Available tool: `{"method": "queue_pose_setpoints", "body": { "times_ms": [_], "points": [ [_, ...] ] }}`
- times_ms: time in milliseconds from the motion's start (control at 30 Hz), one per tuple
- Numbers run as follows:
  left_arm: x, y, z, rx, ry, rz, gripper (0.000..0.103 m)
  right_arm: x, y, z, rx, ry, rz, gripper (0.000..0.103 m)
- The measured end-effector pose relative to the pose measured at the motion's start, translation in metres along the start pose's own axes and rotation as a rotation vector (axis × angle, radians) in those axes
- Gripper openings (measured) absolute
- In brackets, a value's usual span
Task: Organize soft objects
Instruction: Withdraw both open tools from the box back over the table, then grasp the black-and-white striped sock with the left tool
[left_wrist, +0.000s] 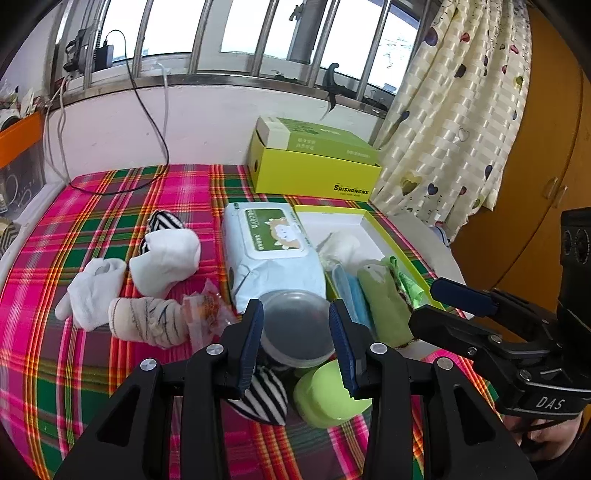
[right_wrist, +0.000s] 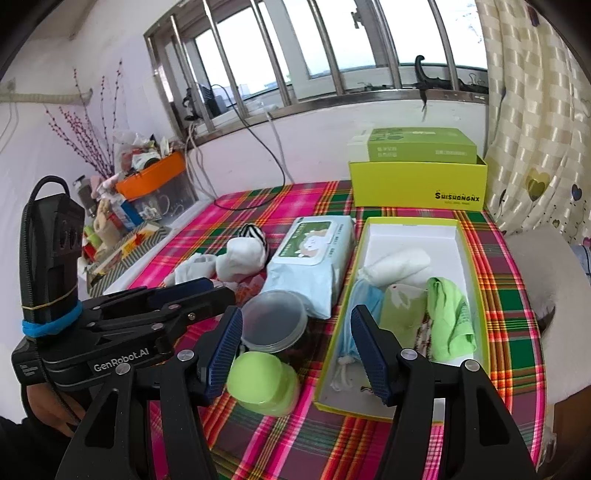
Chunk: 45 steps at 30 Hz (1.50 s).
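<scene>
Bright daylight comes through a barred window (right_wrist: 314, 55) behind a worktop (left_wrist: 110, 206) covered in pink, green and red plaid cloth, with a heart-print curtain (left_wrist: 454, 122) hanging at the far right corner. Against the wall sits a yellow-green shoe box (right_wrist: 417, 184) with a smaller green carton (right_wrist: 421, 144) on top. Nearer, an open shallow tray (right_wrist: 469, 266) holds the sorted soft things: a white rolled cloth (right_wrist: 399, 266), a blue face mask (right_wrist: 360, 306), a pale green roll (right_wrist: 400, 308) and a bright green cloth (right_wrist: 448, 319). Just left of the tray lies a pack of wet wipes (left_wrist: 271, 251), and left of that, well apart from the tray, lie white socks (left_wrist: 162, 258), a beige striped sock (left_wrist: 147, 321), a black-and-white striped sock (left_wrist: 164, 221) and a clear snack wrapper (left_wrist: 207, 314). A clear lidded tub (left_wrist: 295, 325) stands between the wipes and a lime green cup (left_wrist: 328, 395), with another black-and-white striped piece (left_wrist: 264, 397) beside the cup. The left gripper (left_wrist: 295, 332) hovers with its jaws apart on either side of the tub, gripping nothing. The right gripper (right_wrist: 295, 343) hangs above the tray's near left edge, its jaws wide apart and empty.
</scene>
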<state>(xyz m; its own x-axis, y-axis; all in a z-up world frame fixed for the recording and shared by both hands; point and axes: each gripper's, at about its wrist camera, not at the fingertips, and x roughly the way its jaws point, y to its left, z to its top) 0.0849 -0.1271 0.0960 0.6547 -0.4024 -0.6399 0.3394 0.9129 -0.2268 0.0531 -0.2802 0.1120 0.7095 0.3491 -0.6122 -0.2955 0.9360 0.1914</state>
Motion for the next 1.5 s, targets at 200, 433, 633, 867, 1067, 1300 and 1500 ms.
{"method": "queue_pose_setpoints", "body": {
  "times_ms": [200, 433, 633, 867, 1067, 1300, 1500],
  "points": [
    [-0.004, 0.015, -0.008, -0.025, 0.002, 0.009, 0.038, 0.005, 0.014, -0.003, -0.027, 0.015, 0.019, 0.061],
    [-0.007, 0.039, -0.014, -0.076, 0.003, 0.022, 0.038, 0.010, 0.023, -0.006, -0.041, 0.026, 0.032, 0.061],
    [-0.003, 0.053, -0.021, -0.103, 0.020, 0.018, 0.038, 0.013, 0.024, -0.006, -0.043, 0.033, 0.040, 0.061],
    [0.014, 0.058, -0.043, -0.110, 0.085, -0.004, 0.038, 0.016, 0.023, -0.006, -0.045, 0.036, 0.045, 0.061],
    [0.035, 0.054, -0.058, -0.103, 0.162, -0.020, 0.038, 0.018, 0.024, -0.008, -0.047, 0.044, 0.050, 0.061],
    [0.047, 0.047, -0.062, -0.091, 0.184, -0.012, 0.038, 0.020, 0.025, -0.007, -0.053, 0.046, 0.053, 0.061],
    [0.049, 0.045, -0.064, -0.071, 0.155, 0.007, 0.022, 0.020, 0.026, -0.007, -0.053, 0.047, 0.052, 0.061]
  ]
}}
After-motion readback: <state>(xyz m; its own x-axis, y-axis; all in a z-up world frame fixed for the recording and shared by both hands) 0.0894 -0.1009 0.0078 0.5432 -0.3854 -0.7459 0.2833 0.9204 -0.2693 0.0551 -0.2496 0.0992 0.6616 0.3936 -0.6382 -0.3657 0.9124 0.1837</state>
